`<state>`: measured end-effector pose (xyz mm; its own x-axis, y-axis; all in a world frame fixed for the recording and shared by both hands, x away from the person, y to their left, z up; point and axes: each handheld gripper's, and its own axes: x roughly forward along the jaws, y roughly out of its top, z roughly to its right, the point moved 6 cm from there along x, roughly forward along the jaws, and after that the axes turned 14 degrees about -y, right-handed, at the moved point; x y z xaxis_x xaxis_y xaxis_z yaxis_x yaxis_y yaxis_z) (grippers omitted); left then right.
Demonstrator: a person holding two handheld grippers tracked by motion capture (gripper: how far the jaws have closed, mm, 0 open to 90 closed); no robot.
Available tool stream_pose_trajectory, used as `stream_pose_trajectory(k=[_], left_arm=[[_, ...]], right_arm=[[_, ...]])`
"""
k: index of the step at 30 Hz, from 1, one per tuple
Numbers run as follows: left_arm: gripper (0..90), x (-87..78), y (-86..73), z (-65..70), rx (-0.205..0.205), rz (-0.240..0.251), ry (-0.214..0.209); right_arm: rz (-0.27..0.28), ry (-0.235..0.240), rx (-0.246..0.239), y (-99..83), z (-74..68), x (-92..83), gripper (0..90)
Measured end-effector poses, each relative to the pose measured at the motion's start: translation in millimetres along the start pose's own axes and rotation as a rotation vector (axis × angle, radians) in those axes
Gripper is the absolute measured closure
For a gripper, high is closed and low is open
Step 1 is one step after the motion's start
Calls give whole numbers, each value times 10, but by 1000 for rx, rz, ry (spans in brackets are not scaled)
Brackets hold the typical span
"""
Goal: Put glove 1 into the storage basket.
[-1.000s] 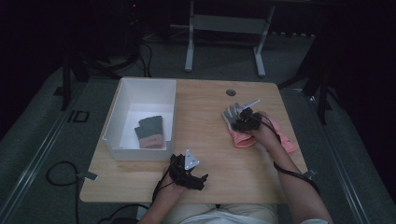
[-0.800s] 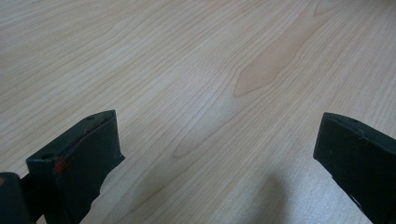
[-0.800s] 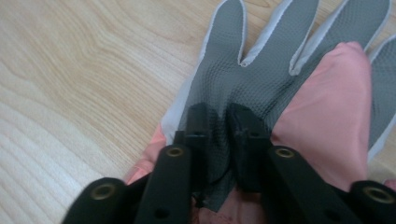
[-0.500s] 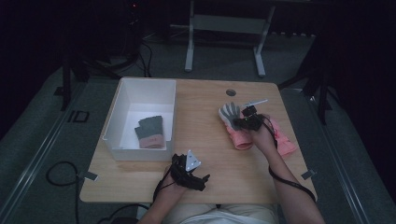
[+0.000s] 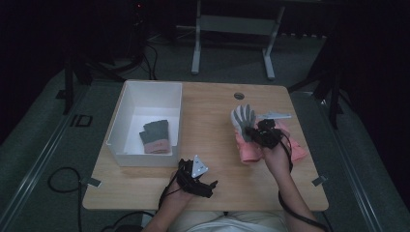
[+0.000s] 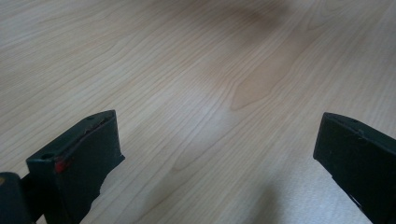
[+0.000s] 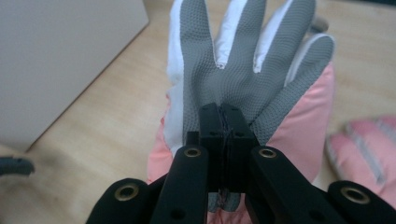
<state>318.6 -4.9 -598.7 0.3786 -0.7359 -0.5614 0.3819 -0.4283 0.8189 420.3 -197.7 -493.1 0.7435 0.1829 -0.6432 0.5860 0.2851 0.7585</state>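
Note:
A glove (image 5: 243, 118) with a grey dotted palm, white finger sides and a pink lower part is at the table's right centre. My right gripper (image 5: 252, 131) is shut on its palm. In the right gripper view the two jaws meet on the grey fabric (image 7: 233, 60), pinching it at my right gripper (image 7: 223, 122), and the fingers spread away from me. A second pink glove (image 5: 299, 149) lies just right of it, also the striped pink glove (image 7: 362, 147). My left gripper (image 5: 208, 186) rests near the front edge, open over bare wood, as my left gripper (image 6: 224, 154) shows.
A white bin (image 5: 145, 96) stands at the left of the table and holds a grey glove with a pink cuff (image 5: 155, 136). Its wall (image 7: 56, 56) is close on the left in the right gripper view. A round cable hole (image 5: 239, 95) sits at the far edge.
My right hand has risen and shifted toward the left with the grey-palmed glove, whose fingers now stand up higher. The left gripper has stayed put.

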Motion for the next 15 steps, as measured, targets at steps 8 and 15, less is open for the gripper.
stream_pose_trajectory(k=[8,15], left_arm=[[4,4,12,33,2,7,-19],[4,26,4,42,11,-12,-25]], right_arm=[[-95,-24,63,-396,-199,204,884],[-137,-20,55,-522,-360,444,879]])
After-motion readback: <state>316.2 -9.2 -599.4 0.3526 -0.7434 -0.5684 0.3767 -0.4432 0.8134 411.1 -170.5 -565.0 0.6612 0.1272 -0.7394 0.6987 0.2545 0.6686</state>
